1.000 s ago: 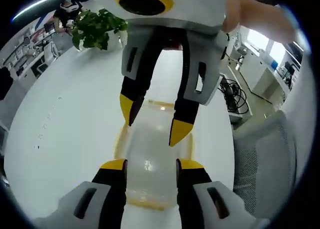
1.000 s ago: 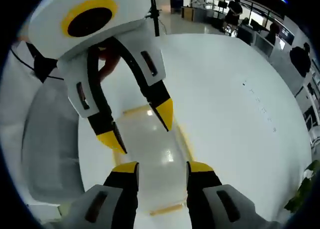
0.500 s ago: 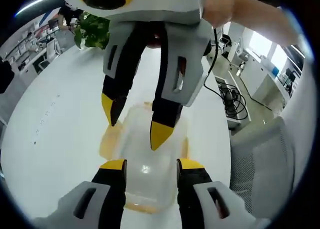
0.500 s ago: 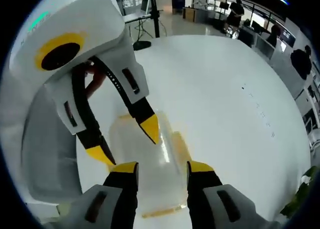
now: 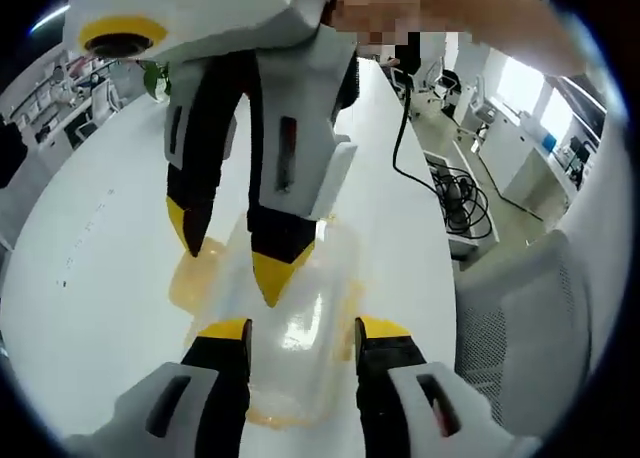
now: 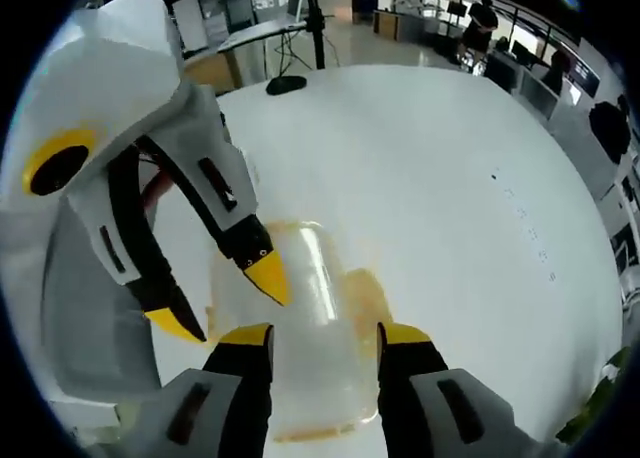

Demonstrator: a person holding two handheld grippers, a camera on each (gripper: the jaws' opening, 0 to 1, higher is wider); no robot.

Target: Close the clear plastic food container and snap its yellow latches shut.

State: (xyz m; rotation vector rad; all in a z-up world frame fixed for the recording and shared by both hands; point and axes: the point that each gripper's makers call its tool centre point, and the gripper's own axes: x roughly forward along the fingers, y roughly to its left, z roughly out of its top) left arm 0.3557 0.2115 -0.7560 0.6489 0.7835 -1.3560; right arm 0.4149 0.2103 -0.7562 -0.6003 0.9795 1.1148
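Clear plastic food container with yellow latches point(image 5: 295, 323) point(image 6: 310, 338) on white worktop point(image 5: 110, 248), long axis along both tools. Left tool point(image 5: 298, 330) and right tool point(image 6: 322, 330) face each other over it, jaws apart, gripping nothing.

Left gripper view: rides on the left gripper point(image 5: 298, 330), looking steeply down and forward at the white table point(image 5: 95, 228) from close range, with the clear plastic food container point(image 5: 290, 323) at lower centre and the right gripper point(image 5: 235, 258) entering from the top of the frame toward the lens. Right gripper view: rides on the right gripper point(image 6: 312, 333), likewise close and angled down, with the container point(image 6: 300, 308) at lower centre and the left gripper point(image 6: 225, 298) entering from the upper left. Shared field: the two cameras face each other across the container and the table point(image 6: 430, 178) around it, each seeing the other's gripper.
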